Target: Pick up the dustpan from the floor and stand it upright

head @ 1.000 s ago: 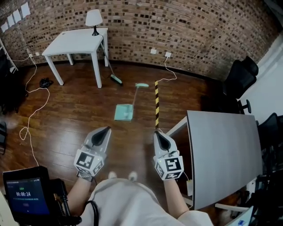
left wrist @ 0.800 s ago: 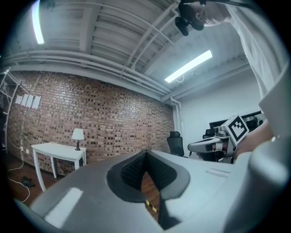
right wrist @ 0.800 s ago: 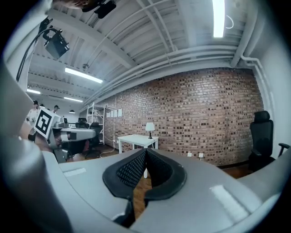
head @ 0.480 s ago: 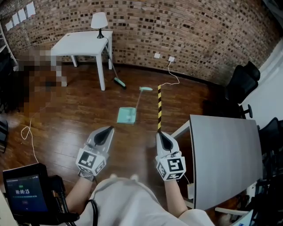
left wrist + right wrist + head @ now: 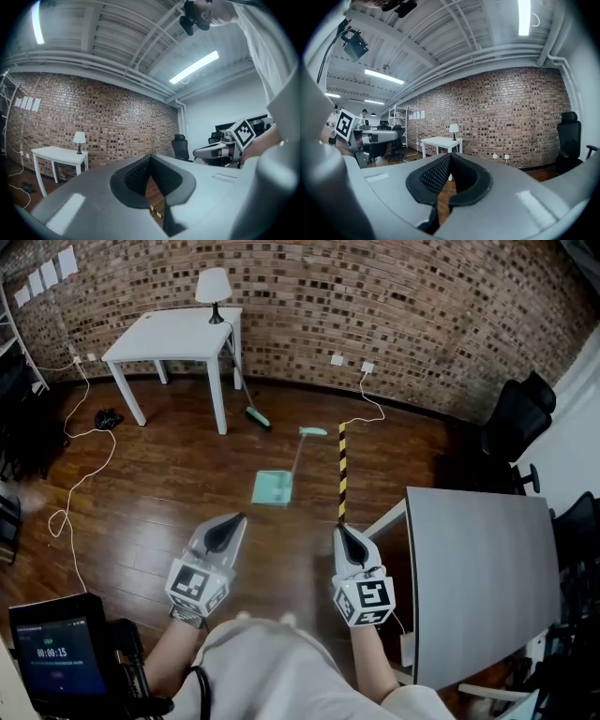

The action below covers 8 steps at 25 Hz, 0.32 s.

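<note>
Both grippers are hovering level at the near edge, with the left gripper and the right gripper each clenched on nothing. The dustpan is lying flat on the floor ahead, between them and slightly nearer the left one. Its handle is running far and right toward the striped tape. Only the head view is showing it; both gripper views are looking over it at the brick wall.

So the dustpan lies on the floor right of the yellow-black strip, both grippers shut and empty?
No: the head view shows the dustpan left of the yellow-black strip. It does lie on the floor, and the left gripper and right gripper are shut and empty.
</note>
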Tool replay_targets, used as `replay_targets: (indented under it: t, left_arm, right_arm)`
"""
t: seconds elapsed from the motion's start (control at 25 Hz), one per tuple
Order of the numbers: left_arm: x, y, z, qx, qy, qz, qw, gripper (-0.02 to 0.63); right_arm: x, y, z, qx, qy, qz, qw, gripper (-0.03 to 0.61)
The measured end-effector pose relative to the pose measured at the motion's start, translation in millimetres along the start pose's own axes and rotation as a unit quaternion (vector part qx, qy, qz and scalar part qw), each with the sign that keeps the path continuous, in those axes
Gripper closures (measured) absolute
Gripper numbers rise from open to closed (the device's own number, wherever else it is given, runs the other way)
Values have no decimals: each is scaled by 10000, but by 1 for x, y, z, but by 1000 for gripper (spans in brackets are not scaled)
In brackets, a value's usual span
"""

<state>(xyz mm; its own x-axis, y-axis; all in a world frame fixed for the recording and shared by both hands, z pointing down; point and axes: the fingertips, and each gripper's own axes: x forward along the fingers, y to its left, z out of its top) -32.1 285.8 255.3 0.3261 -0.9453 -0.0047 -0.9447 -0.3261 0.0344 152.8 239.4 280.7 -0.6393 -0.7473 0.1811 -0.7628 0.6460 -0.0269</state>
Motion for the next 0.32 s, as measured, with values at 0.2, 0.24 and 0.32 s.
replay_targets:
  t: [0.2,0.24,0.32]
  left_arm:
    - [2,0,-4,-8,52,-42,10000,615]
    - [2,0,-4,-3,57,-43,10000,617]
    - [2,-1,-5,9,61,-46,10000,615]
  right_arm:
    - [5,2,3,-30,-50,37,10000,566]
    - [5,3,3,-32,-58,44,10000,566]
    - [6,4,4,-35,-74,54,10000,566]
